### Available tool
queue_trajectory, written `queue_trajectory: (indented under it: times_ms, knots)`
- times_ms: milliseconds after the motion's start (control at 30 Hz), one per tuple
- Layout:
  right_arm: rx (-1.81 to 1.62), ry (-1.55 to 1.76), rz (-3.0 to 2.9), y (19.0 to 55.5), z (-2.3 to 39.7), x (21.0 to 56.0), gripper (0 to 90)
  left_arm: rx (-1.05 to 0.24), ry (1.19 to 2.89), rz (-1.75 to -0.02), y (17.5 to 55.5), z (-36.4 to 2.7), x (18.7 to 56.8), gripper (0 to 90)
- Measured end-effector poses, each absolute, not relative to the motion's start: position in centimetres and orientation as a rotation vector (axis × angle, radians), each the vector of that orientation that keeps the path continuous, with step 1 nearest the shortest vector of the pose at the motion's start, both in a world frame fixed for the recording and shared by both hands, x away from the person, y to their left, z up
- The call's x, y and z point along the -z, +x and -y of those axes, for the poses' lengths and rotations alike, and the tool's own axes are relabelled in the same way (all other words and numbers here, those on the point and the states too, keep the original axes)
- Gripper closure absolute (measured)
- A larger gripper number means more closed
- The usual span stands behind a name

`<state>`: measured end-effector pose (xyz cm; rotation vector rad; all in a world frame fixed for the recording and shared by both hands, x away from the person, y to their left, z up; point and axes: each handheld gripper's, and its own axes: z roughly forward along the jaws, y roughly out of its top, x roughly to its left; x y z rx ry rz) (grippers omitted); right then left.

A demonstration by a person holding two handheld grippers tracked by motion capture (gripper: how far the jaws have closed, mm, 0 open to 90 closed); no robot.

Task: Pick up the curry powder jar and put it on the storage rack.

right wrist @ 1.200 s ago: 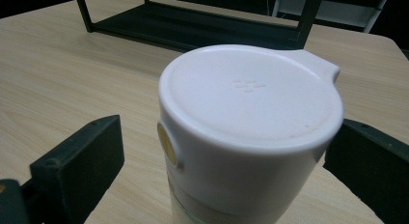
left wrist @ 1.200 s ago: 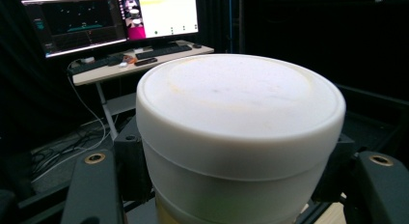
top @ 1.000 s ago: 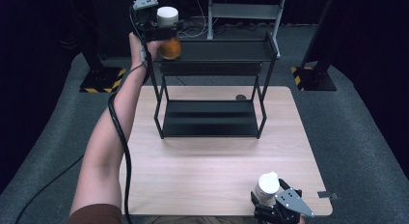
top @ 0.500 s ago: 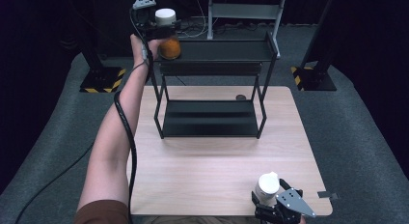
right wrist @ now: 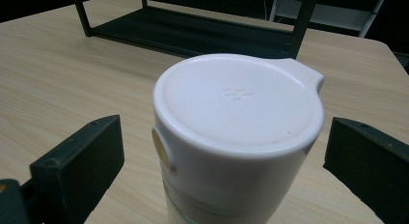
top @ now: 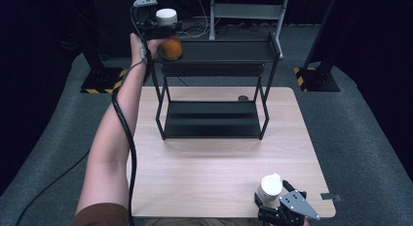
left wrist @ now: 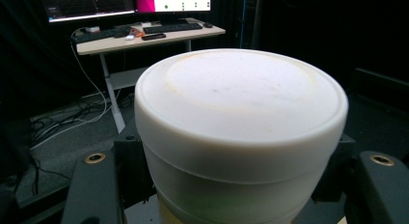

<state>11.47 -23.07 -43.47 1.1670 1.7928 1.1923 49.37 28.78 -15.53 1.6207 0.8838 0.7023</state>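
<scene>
**Jar holds at the rack's top shelf, not yet let go**

Very little differs from a second ago. The left gripper (top: 164, 35) sits at the same spot by the left end of the rack's (top: 219, 70) top shelf, its jaws clenched on the orange jar (top: 171, 48) just under the white lid (top: 166, 15). In the left gripper view the jaws press against the jar from both sides. The jar's round body sits at the shelf's left corner, about level with its edge (whether it rests on the shelf or hangs just above it I cannot tell).

So the carry looks finished and the set-down is the step in hand. What remains is to settle the jar on the shelf and release it.

In front of the rack, at the worktop's (top: 204, 172) near edge, the right gripper (top: 271, 197) has not moved. Its jaws stand released on either side of a white-capped bottle (top: 269, 184), with a gap on each side.
</scene>
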Motion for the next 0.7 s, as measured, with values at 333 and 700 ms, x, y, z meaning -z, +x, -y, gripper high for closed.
queue_trajectory:
  times_ms: [333, 700]
  knots:
    - [-1.194, 1.161, -1.795, 11.5, 23.0, 43.5, 0.0, -0.707, 1.641, -0.886, 49.3, -28.7, 15.1, 33.7]
    - [-1.186, 1.171, -1.799, 11.5, 23.2, 43.6, 0.0, -0.733, 1.792, -0.912, 48.1, -28.9, 12.3, 6.3]
